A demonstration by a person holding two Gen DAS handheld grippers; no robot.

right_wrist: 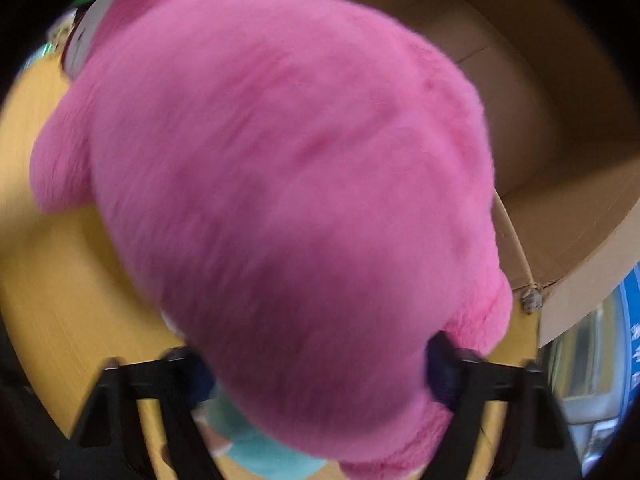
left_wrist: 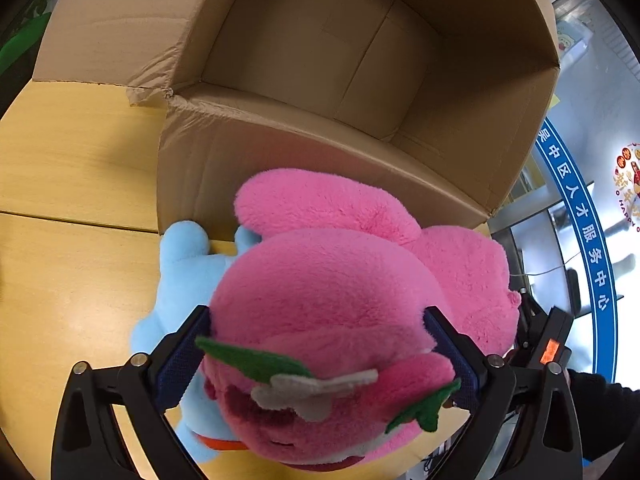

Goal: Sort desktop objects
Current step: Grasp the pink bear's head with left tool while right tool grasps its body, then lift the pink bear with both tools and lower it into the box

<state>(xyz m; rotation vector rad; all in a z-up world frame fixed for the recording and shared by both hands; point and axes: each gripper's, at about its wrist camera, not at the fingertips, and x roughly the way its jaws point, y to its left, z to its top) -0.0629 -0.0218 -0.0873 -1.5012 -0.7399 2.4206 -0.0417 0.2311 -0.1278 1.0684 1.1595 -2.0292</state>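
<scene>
A big pink plush toy [left_wrist: 340, 280] with green and grey felt pieces is held above the wooden table by both grippers. My left gripper [left_wrist: 316, 352] is shut on its head end. My right gripper [right_wrist: 316, 372] is shut on its body [right_wrist: 280, 184], which fills the blurred right wrist view. An open cardboard box [left_wrist: 320, 60] stands just behind the toy; it also shows in the right wrist view [right_wrist: 560, 160]. A light blue plush toy [left_wrist: 180, 272] lies on the table under the pink one, against the box wall.
The yellow wooden table [left_wrist: 72, 240] extends to the left of the box. The box's left flap [left_wrist: 120, 20] hangs outward over the table. A glass wall with a blue banner [left_wrist: 580, 216] is at the right.
</scene>
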